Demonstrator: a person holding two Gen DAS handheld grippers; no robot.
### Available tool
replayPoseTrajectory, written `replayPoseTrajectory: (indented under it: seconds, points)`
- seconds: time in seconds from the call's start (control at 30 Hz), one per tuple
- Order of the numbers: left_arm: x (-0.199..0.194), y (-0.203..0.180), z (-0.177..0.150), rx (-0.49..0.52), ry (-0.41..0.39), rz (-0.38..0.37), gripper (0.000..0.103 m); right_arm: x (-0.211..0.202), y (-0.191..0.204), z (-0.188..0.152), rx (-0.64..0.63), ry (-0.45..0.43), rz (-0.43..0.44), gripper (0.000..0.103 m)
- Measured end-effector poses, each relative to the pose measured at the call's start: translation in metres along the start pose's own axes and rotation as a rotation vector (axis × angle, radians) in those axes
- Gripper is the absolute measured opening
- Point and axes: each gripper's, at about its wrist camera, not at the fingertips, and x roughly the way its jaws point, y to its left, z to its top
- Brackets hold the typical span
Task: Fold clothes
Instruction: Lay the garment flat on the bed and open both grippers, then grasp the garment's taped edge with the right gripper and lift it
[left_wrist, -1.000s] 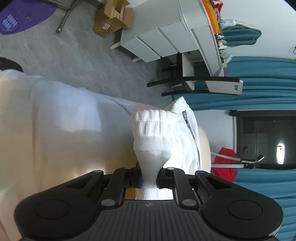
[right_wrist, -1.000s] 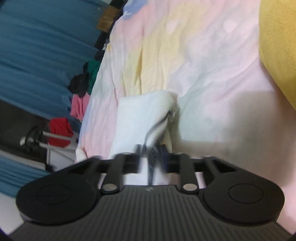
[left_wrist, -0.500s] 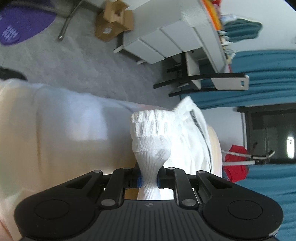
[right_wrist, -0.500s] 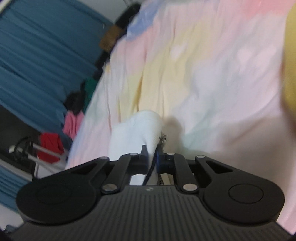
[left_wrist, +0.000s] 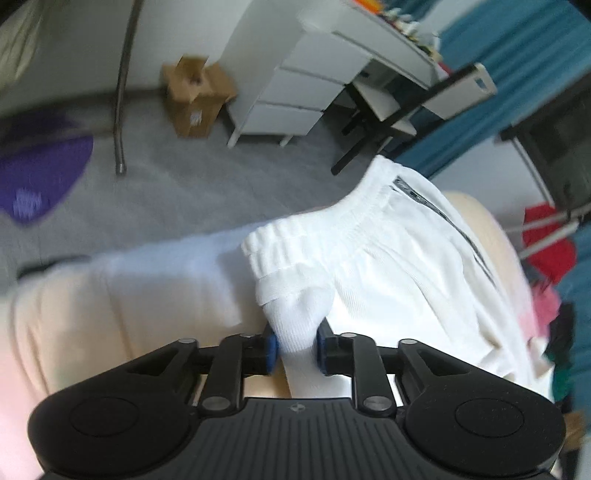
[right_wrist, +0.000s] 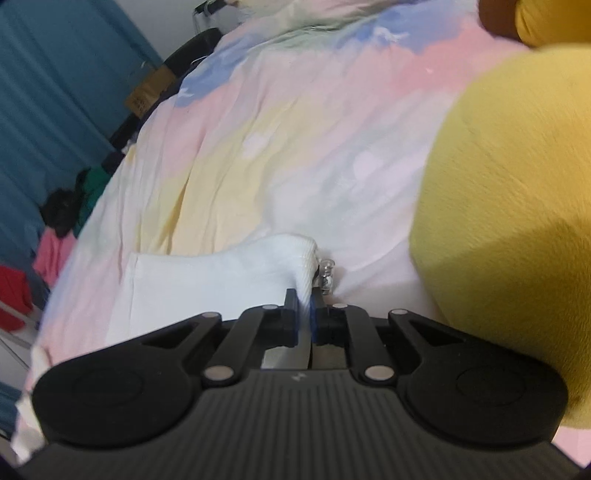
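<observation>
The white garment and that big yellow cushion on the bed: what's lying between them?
In the right wrist view, only pastel bedsheet separates the white garment from the yellow cushion, apart from a small metal zipper pull at the garment's pinched edge.

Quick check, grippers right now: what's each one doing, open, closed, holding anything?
Left gripper: closed on the ribbed hem of the white jacket.
Right gripper: closed on a corner of the same white jacket, beside its metal zipper pull.

1. No text can be read in either view.
2. The box, far ahead of the left tongs, bears a label too blurred to read.
3. The box far ahead-left of the right tongs likewise.
</observation>
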Motion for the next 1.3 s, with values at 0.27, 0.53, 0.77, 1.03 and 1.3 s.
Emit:
replayPoseTrajectory:
  seconds: [0.27,0.53,0.77,1.03,1.3]
  points:
    - [-0.056,-0.058,-0.025,0.3,-0.233,0.076,0.088,-0.051,0.017,-0.004,-0.136,-0.135,0.058,0.071]
    - [-0.094,-0.155,-0.085,0.631,-0.381,-0.091,0.099,-0.109,0.065,-0.045,-0.377,-0.212,0.384,0.071]
    - [-0.106,-0.24,-0.138,0.763,-0.404,-0.249,0.102,-0.14,0.106,-0.105,-0.663,-0.235,0.589,0.071]
    - [-0.071,-0.305,-0.203,0.885,-0.415,-0.33,0.102,-0.116,0.125,-0.131,-0.741,-0.121,0.695,0.071]
    - [-0.019,-0.287,-0.211,0.821,-0.374,-0.347,0.102,-0.055,0.195,-0.146,-0.822,0.075,0.81,0.071]
